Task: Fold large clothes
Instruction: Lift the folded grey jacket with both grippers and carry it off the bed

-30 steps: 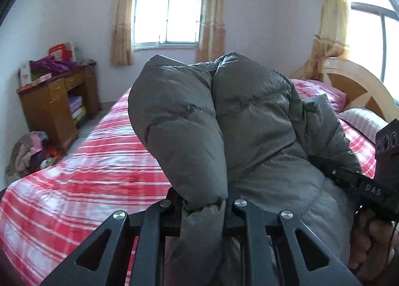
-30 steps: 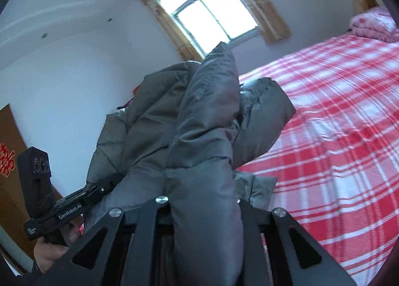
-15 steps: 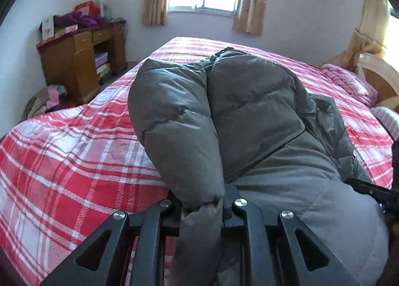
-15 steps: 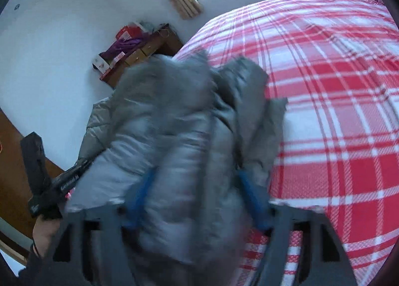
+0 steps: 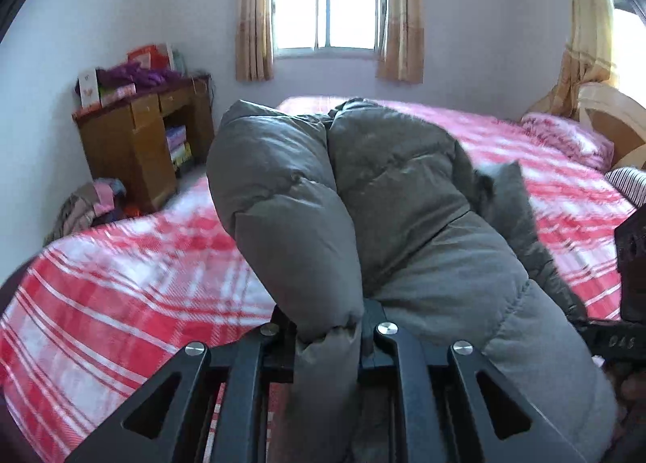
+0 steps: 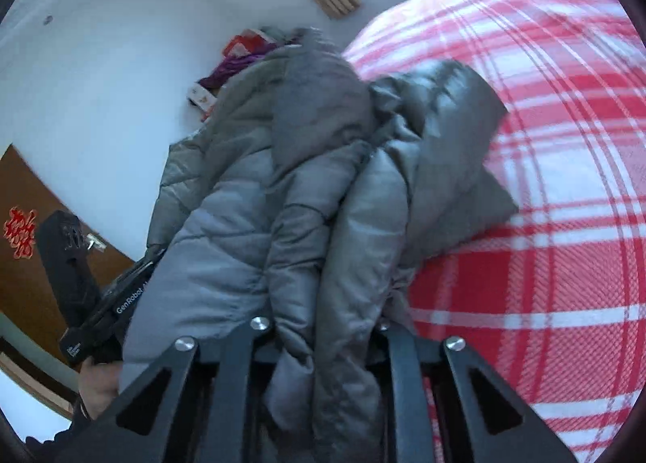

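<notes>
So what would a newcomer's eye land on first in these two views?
A puffy grey down jacket fills the middle of both views, bunched and pinched in the left gripper and the right gripper. Under it spreads the bed's red-and-white plaid cover. A bright curtained window sits on the far wall.

The puffy jacket [image 5: 403, 188] is grey-olive, with a shinier grey lining in the right wrist view. The bedspread [image 5: 133, 273] is red-and-white plaid. The curtains [image 5: 252, 15] are tan-orange. The cabinet [image 5: 133, 144] is brown wood with purple cloth [image 5: 133, 75] on top. The pillow [image 5: 565, 136] is pink, the walls white, both claws black.
</notes>
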The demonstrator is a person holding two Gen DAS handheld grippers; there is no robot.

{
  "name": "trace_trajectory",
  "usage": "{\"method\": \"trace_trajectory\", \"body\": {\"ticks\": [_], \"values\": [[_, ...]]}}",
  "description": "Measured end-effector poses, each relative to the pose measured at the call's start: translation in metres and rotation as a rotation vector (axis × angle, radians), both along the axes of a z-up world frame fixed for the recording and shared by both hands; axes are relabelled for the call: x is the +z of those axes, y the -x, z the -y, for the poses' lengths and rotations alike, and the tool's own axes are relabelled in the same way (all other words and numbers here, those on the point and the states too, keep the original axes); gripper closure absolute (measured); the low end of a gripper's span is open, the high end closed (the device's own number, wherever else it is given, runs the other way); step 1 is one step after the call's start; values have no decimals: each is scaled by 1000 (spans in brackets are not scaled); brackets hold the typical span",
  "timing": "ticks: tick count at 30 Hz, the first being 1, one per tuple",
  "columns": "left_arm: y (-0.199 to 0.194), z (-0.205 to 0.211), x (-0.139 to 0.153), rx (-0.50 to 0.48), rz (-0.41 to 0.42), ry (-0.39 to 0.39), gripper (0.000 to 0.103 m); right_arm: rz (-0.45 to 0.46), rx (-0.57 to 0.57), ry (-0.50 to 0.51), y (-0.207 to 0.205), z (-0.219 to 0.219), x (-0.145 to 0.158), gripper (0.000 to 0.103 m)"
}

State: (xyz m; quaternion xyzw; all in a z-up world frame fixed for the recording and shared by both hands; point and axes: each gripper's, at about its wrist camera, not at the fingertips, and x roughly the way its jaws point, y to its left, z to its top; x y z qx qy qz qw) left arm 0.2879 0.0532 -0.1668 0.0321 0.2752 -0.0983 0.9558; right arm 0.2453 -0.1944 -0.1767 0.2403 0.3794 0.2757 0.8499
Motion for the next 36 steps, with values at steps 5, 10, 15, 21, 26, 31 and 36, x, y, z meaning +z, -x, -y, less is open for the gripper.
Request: {"method": "trace_trajectory", "body": {"ticks": [5, 10, 15, 21, 26, 31, 36], "values": [[25, -18, 56, 7, 106, 10, 88, 114, 38, -48, 9, -23, 44, 84], [22, -57, 82, 67, 103, 46, 88, 182, 93, -64, 13, -41, 82, 84], [15, -94, 58, 150, 60, 43, 88, 204, 151, 2, -4, -80, 98, 85], [-9, -131, -5, 255, -79, 89, 84, 144, 180, 94, -28, -121, 74, 85], [-14, -140, -36, 332, -109, 73, 53, 82, 180, 177, -42, -142, 42, 83], [-19, -154, -45, 383, -123, 82, 25, 46, 172, 236, -39, -140, 31, 77], [-23, -156, -48, 392, -161, 109, 20, 26, 162, 251, -41, -141, 24, 75]]}}
